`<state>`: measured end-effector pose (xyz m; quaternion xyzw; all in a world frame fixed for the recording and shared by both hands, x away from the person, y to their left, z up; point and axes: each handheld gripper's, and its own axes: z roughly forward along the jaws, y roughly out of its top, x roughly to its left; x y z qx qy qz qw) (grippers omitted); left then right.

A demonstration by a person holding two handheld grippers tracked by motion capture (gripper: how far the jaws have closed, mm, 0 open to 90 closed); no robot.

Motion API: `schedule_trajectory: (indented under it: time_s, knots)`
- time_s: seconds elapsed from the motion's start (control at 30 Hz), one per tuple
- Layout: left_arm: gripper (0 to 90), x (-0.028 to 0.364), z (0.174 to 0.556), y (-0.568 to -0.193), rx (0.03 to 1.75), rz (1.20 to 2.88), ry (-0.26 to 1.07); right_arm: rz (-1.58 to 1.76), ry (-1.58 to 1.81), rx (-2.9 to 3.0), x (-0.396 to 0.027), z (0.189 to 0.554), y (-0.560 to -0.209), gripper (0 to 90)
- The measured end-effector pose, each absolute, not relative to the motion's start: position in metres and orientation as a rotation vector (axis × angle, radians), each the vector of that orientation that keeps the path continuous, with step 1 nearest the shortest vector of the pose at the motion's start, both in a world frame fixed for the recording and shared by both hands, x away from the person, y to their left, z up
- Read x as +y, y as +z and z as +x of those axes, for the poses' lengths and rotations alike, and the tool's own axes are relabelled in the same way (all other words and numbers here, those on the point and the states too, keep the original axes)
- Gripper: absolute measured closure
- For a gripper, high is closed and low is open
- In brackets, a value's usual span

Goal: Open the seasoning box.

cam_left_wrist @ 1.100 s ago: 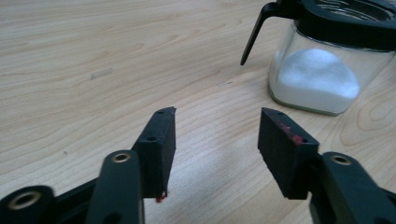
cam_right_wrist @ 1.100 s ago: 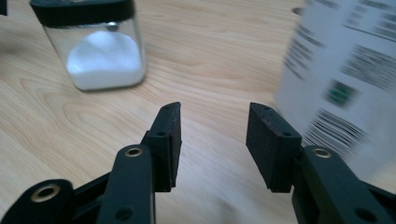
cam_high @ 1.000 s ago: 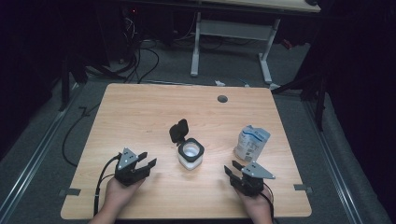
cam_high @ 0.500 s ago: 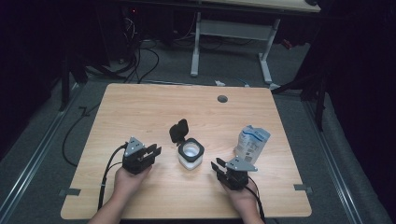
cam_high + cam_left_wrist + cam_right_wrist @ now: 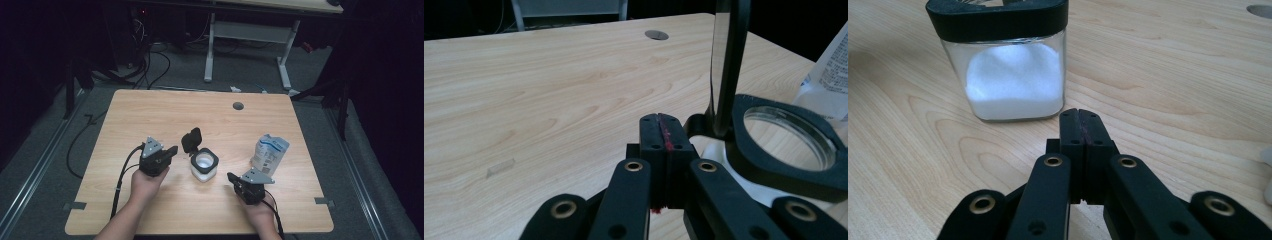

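Note:
A square glass jar (image 5: 204, 166) with a black rim stands at the table's middle, half full of white powder, its black flip lid (image 5: 191, 139) raised. My left gripper (image 5: 172, 149) sits just left of the jar, pointing at it. Its jaws have just been closing and are now shut with nothing between them (image 5: 663, 131); the jar rim (image 5: 785, 172) and upright lid (image 5: 726, 65) lie close on the right. My right gripper (image 5: 231, 176) rests at the jar's front right. It too has just closed empty (image 5: 1080, 122), facing the jar (image 5: 1013, 65).
A white and blue pouch (image 5: 269, 151) stands upright right of the jar, just behind my right gripper. A round cable hole (image 5: 238, 106) sits near the far edge of the wooden table (image 5: 150, 115). Cables and a desk frame (image 5: 245, 40) lie on the floor beyond.
Both pairs of jaws have gone from open to shut. My left gripper moved forward and right toward the jar. My right gripper slid left toward the jar, then stopped.

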<state>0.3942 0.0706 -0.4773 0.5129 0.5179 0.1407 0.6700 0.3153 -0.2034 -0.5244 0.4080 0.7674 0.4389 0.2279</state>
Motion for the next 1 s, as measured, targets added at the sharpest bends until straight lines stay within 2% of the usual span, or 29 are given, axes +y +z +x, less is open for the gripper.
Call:
schedule_trajectory:
  time_s: [1.0]
  knots:
    - [89.8,0.054,0.389,-0.462,1.12,1.134,0.283,1.094,1.226,2.119,-0.198,0.311,-0.52,89.8]
